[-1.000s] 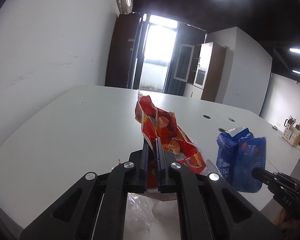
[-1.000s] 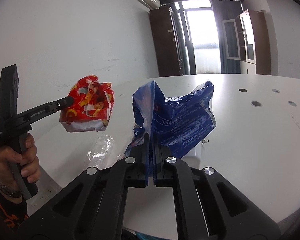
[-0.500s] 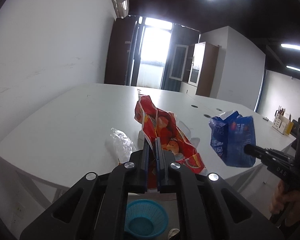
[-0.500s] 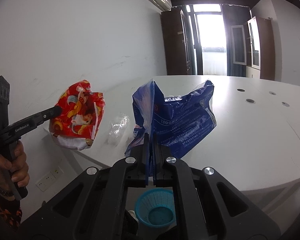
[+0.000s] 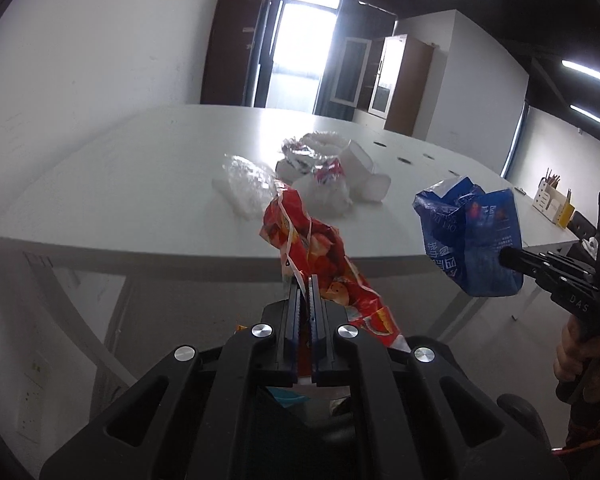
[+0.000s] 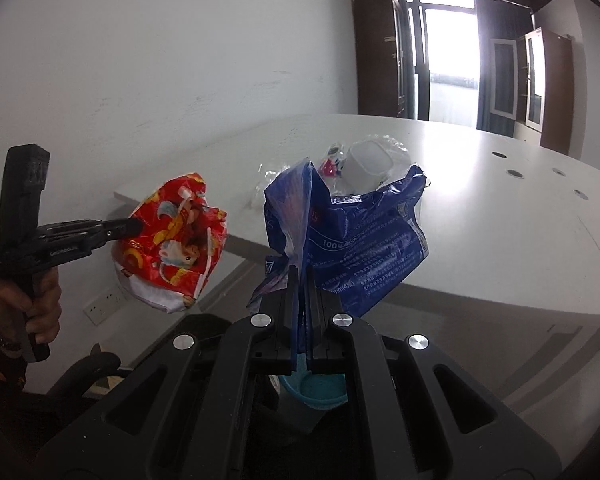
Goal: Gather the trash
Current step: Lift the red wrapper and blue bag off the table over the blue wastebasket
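Note:
My left gripper (image 5: 305, 280) is shut on a crumpled red snack wrapper (image 5: 320, 252), held in the air in front of the white table's (image 5: 140, 184) near edge. The wrapper also shows in the right wrist view (image 6: 172, 240), pinched by the left gripper (image 6: 138, 227). My right gripper (image 6: 300, 270) is shut on a blue plastic bag (image 6: 356, 236), also held off the table; it shows in the left wrist view (image 5: 470, 236) at the right gripper's tip (image 5: 504, 254). A blue basket (image 6: 318, 390) sits on the floor below, mostly hidden by the right gripper.
More trash lies on the table: clear plastic film (image 5: 246, 184), a white plastic cup (image 5: 358, 164) and small crumpled wrappers (image 5: 328, 170). A black office chair (image 6: 84, 372) stands low left. A white wall (image 5: 80, 60) is on the left.
Both grippers have pulled back from the table and dropped lower, each still holding its bag. The table edge and its underside now show, and the pile of trash on the table has come into view.

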{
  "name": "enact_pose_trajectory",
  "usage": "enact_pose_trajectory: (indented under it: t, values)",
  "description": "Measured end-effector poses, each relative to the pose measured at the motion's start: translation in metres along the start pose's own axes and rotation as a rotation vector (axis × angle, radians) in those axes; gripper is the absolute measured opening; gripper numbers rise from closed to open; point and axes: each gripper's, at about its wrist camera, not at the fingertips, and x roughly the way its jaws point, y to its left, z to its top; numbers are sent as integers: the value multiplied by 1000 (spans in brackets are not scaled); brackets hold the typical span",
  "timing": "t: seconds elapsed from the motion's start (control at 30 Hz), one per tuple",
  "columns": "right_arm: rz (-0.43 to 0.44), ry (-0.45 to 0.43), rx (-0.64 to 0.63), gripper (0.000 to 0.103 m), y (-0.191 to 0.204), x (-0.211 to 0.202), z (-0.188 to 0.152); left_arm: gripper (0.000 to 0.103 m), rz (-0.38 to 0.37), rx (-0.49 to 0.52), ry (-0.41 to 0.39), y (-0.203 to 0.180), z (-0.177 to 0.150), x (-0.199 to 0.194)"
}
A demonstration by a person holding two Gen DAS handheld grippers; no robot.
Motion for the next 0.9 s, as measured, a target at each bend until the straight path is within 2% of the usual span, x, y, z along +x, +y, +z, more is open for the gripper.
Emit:
enact_pose_trajectory:
  t: [0.3,0.57,0.77,0.9]
  values:
    - [52,108,8,2,15,14,-36,2,-12,-9,143,-1,-55,43]
    - [84,203,79,2,9,49,-73,2,-9,-63,236,10,-84,100]
    - [89,278,117,2,-3,91,-98,2,-6,-121,294,25,-99,152]
    - [75,343,137,2,-12,128,-114,2,24,-94,312,22,-101,190]
